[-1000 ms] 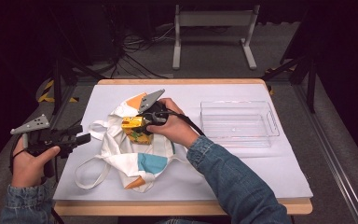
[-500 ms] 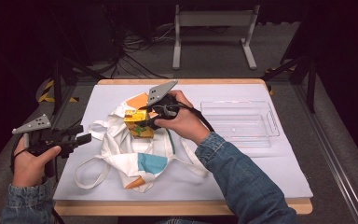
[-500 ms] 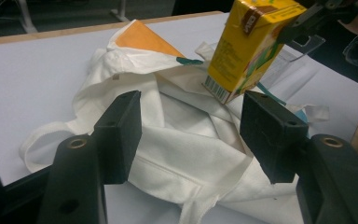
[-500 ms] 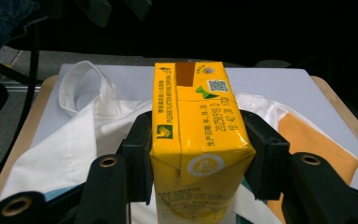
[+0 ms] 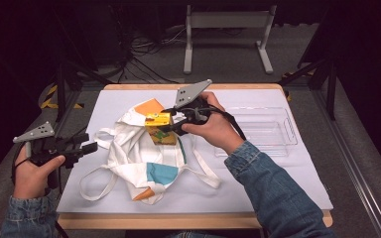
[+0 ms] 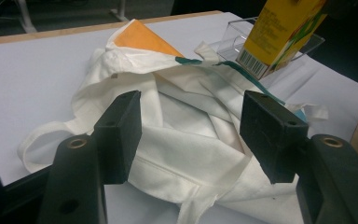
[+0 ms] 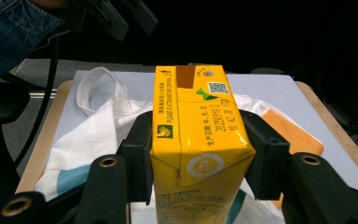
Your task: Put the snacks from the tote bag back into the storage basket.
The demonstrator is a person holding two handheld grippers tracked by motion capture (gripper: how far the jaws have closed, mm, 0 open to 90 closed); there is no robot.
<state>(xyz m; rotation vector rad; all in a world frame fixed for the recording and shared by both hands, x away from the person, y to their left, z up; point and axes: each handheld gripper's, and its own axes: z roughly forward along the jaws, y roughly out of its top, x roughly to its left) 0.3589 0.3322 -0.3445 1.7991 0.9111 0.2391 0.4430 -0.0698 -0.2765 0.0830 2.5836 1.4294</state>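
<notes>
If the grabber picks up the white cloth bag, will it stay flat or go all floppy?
Probably floppy: the white cloth bag lies crumpled in soft folds, and its handles sprawl loosely on the table. It looks thin, so likely light. Pinched at one spot, the rest would probably droop, unlike the stiff yellow carton in the right gripper.

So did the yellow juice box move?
Yes. The yellow juice box, clamped in the right hand-held gripper, rose away from the white bag and shifted toward the clear tray.

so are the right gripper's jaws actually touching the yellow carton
Touching. In the right gripper view both black jaws of the right gripper press flat against opposite sides of the yellow drink carton, with no gap showing on either side.
</notes>
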